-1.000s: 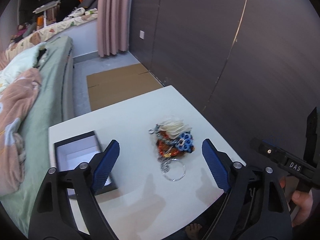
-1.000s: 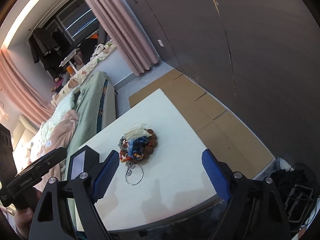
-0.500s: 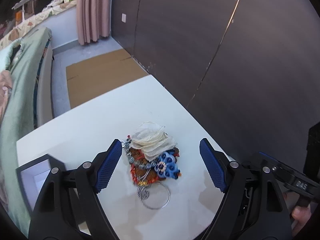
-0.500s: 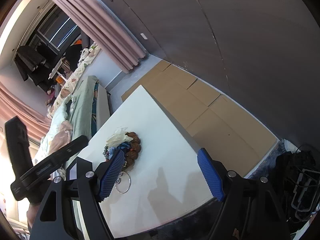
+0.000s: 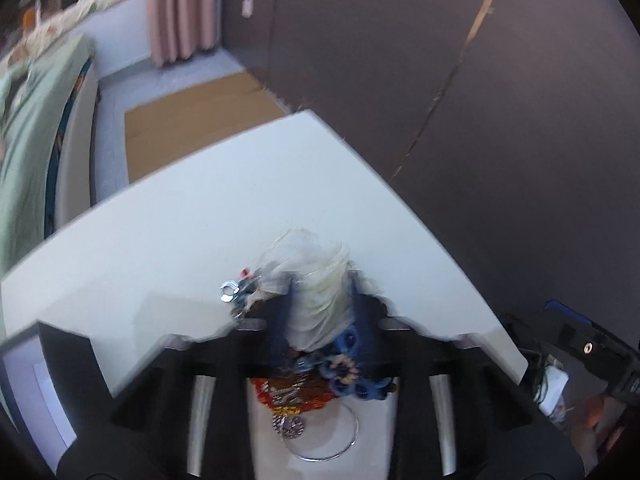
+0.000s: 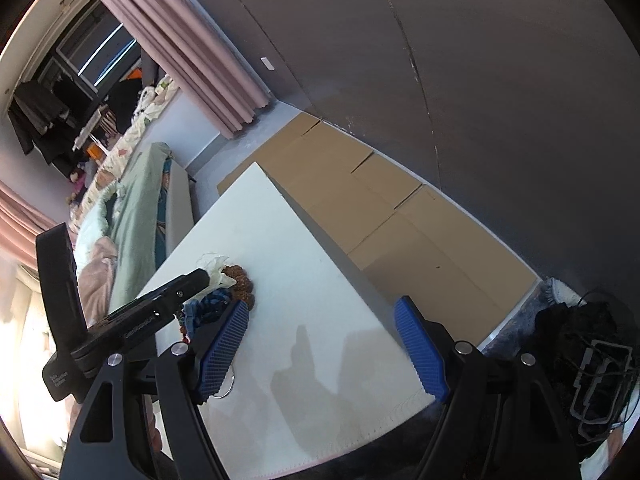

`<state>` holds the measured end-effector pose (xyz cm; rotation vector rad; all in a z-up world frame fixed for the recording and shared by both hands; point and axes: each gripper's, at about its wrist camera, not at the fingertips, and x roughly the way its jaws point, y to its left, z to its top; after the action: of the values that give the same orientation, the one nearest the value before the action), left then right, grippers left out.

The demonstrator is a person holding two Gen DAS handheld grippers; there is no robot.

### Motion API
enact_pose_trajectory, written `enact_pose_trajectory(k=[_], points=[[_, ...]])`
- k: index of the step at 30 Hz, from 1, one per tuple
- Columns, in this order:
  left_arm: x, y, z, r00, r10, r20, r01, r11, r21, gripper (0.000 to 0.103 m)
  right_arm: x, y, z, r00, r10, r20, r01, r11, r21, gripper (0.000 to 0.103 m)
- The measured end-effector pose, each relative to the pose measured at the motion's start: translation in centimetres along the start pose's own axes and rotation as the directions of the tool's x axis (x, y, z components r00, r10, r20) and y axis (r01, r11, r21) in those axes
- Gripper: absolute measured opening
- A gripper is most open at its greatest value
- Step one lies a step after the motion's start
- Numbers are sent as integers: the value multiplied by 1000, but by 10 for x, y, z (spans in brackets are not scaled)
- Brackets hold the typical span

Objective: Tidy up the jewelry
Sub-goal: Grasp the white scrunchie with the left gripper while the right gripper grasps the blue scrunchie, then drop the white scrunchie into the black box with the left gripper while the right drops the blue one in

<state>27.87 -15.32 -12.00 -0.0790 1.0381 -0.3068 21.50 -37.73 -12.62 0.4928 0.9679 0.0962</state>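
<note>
A heap of jewelry [image 5: 316, 376] lies on the white table [image 5: 224, 208]: a white gauze pouch [image 5: 310, 280], a blue flower piece [image 5: 352, 372], red and orange beads, a silver hoop [image 5: 324, 432] and a small silver ring [image 5: 228, 290]. My left gripper [image 5: 320, 312] has its blue pads closed in on both sides of the white pouch. In the right wrist view the heap [image 6: 224, 292] lies left of my right gripper [image 6: 320, 344], which is open and empty above the table. The left gripper's body [image 6: 132, 316] covers part of the heap there.
A dark box with a white lining [image 5: 28, 380] sits at the table's left edge. A bed [image 6: 132, 208] runs along the far left. Flattened cardboard [image 6: 376, 208] covers the floor beside a dark wall [image 5: 480, 100]. Dark clutter [image 6: 580, 340] lies on the floor at right.
My left gripper has come down and forward onto the jewelry heap and closed its jaws around the white pouch. The right gripper has shifted a little and stays open.
</note>
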Motion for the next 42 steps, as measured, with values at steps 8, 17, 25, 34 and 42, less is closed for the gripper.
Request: enact_pose_trajectory(k=[8,17,25,34,42], points=[[-53,23,2,991,-88,105,97,992,-77,4,11,41,9,999,37,-22,-39,996,-77,64],[-112,50,-1,972,-95,213,122,986,-117,4,28,85,4,991,86,-106,-103,980,-170,62],[-158,77,-9,956,-64,286,112,982,-152,4,58,119,-4,980,41,-195,-88,966,-242,47],[-201,119,-33,943,8,334,69,974,-218,4,46,142,-7,977,108,-182,-158,944,-290,11],[-218,153,-61,938,42,344,67,952,-298,4,12,178,-1,973,192,-130,-227,906,-356,11]])
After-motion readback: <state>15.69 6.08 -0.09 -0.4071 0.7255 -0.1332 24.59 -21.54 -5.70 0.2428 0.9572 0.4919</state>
